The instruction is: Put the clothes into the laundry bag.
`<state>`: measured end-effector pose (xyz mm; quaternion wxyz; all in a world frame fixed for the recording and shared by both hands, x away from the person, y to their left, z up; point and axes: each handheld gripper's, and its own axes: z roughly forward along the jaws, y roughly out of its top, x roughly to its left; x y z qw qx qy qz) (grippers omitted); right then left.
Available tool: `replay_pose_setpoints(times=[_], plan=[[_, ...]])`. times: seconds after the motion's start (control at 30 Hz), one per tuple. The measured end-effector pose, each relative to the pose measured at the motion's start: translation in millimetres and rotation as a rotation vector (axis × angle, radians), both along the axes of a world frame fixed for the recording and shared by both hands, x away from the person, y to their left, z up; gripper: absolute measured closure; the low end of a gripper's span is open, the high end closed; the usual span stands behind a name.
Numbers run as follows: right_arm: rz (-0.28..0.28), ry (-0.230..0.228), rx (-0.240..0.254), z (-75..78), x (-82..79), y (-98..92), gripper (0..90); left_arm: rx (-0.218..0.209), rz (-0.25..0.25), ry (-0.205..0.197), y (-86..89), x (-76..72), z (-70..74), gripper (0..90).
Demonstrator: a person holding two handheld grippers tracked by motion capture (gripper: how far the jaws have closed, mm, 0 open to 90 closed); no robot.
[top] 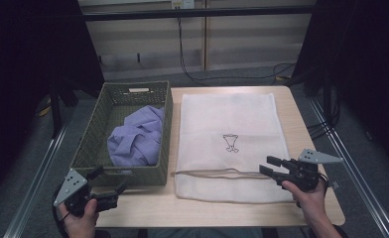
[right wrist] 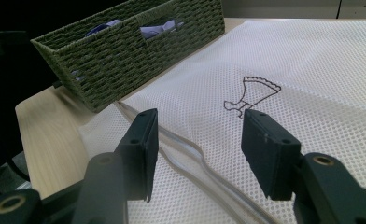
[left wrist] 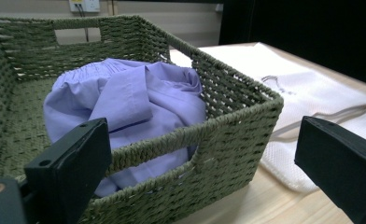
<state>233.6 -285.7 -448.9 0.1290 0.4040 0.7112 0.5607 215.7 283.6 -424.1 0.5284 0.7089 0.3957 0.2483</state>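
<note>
White mesh bag [top: 229, 126] flat under open, empty right gripper [top: 271, 166]; cord [right wrist: 204, 163] just beneath its jaws.

Dim, soft overhead light leaves dark surroundings, faint shadows, slight softness and no glare.

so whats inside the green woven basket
A crumpled lilac garment lies in the basket, toward its near right side. Bare woven floor shows beside it; anything under the cloth is hidden.
</note>
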Motion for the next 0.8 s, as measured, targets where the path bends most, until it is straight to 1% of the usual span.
replay_pose_setpoints(times=[0.07,0.1,0.13,0.27,0.3,0.33,0.37,0.4,0.43,0.47,0.53,0.57,0.63,0.67,0.7,0.77,0.8], plan=[[0.001,0.002,0.001,-0.2,0.7,0.4,44.2,-0.012,-0.014,0.008,-2.0,-0.8,-0.1,4.6],[0.001,0.003,-0.003,-0.4,1.0,0.5,43.7,-0.01,-0.012,0.007,-3.2,-1.3,0.2,4.6],[0.005,0.012,0.006,-1.2,3.0,0.6,43.5,-0.008,-0.012,0.005,-3.8,-1.5,0.4,4.6],[0.016,0.02,0.004,-3.1,7.2,1.1,42.8,-0.03,-0.014,0.002,-3.2,-1.2,0.3,4.5],[0.016,0.02,0.004,-3.1,7.2,1.1,42.8,-0.041,-0.023,0.002,-2.7,-0.8,0.5,4.5],[0.024,0.033,0.006,-4.3,9.9,1.1,40.0,-0.048,-0.021,0.008,-3.0,-0.5,0.6,4.5],[0.024,0.033,0.006,-4.3,9.9,1.1,40.0,-0.06,-0.018,0.012,-3.8,0.1,0.0,4.5],[0.03,0.042,0.013,-4.8,12.2,1.1,38.8,-0.052,-0.022,0.022,-3.4,0.6,-0.4,4.5],[0.027,0.046,0.011,-5.2,13.7,1.2,39.3,-0.062,-0.026,0.029,-3.9,1.0,-1.2,4.5],[0.031,0.044,0.014,-5.7,14.9,1.5,39.7,-0.064,-0.023,0.035,-4.1,1.3,-1.8,4.5],[0.036,0.048,0.02,-6.4,16.7,2.9,40.7,-0.055,-0.012,0.034,-3.7,0.5,-1.9,4.6],[0.04,0.045,0.016,-6.6,16.8,4.0,41.5,-0.059,-0.019,0.034,-2.6,-0.1,-1.8,4.5],[0.04,0.032,0.007,-6.8,16.7,7.4,41.4,-0.056,-0.008,0.032,-1.7,-2.8,-1.5,4.6],[0.043,0.028,0.005,-7.2,16.9,9.2,40.7,-0.055,-0.012,0.03,-0.5,-4.4,-1.3,4.6],[0.052,0.026,-0.001,-7.7,17.5,12.3,39.0,-0.056,-0.017,0.029,-0.4,-5.2,-1.3,4.6],[0.075,0.036,-0.025,-9.0,18.8,17.1,37.3,-0.05,-0.007,0.021,-0.7,-7.0,-1.0,4.7],[0.102,0.045,-0.017,-9.6,19.8,21.9,38.7,-0.045,-0.001,0.017,-0.6,-7.7,-0.7,5.4]])
